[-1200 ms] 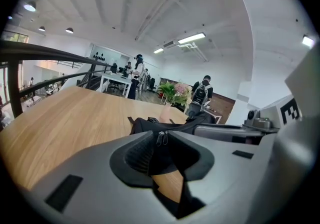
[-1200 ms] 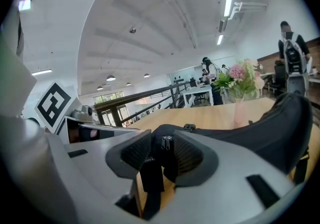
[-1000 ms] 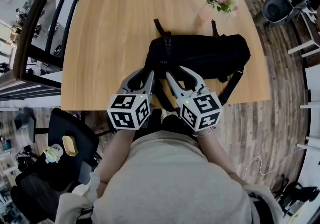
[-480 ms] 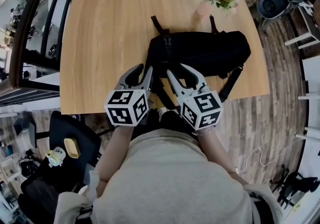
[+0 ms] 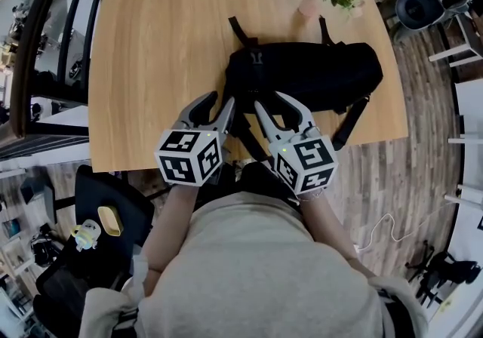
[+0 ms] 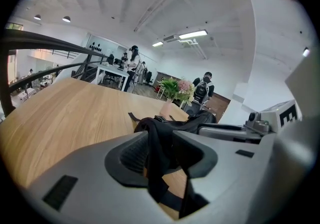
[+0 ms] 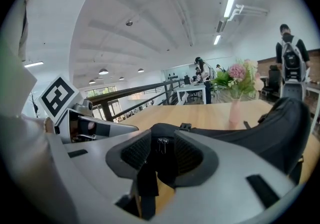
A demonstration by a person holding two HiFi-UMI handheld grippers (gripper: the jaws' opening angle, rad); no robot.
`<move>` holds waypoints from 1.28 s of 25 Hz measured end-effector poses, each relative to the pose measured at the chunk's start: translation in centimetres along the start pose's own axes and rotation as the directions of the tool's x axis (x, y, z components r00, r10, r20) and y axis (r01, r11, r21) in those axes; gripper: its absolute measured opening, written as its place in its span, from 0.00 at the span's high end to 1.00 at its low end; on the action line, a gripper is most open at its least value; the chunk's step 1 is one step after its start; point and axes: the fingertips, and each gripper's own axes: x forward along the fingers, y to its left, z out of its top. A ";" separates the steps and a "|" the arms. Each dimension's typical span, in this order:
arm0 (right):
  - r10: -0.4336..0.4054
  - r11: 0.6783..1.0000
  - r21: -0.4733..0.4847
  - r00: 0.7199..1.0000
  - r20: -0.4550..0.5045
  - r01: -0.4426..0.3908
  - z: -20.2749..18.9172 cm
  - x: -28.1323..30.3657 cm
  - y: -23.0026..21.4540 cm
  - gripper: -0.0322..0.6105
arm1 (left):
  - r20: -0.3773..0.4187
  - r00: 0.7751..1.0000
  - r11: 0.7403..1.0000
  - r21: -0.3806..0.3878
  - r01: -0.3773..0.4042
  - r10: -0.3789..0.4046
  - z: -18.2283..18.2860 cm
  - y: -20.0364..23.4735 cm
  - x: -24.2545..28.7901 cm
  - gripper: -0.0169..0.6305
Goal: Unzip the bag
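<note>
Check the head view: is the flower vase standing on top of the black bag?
No, the flower vase stands on the wooden table, beyond the black bag.

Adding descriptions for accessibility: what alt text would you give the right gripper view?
The right tongs, jaws apart, sit at the end of a black bag, with its metal zipper pulls showing in the gap and a strap hanging below. The bag lies on a wooden table, with a vase of pink flowers behind it.

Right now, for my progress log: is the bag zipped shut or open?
Shut, as far as shows: no gap in the black bag, and its zipper pulls sit together at one end.
</note>
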 end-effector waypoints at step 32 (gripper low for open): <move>-0.128 0.937 -0.335 0.989 -0.070 0.098 -1.1 1.7 0.5 0.74 | -0.133 0.979 0.987 -0.056 0.147 -0.154 -2.4 -0.4 3.1 0.86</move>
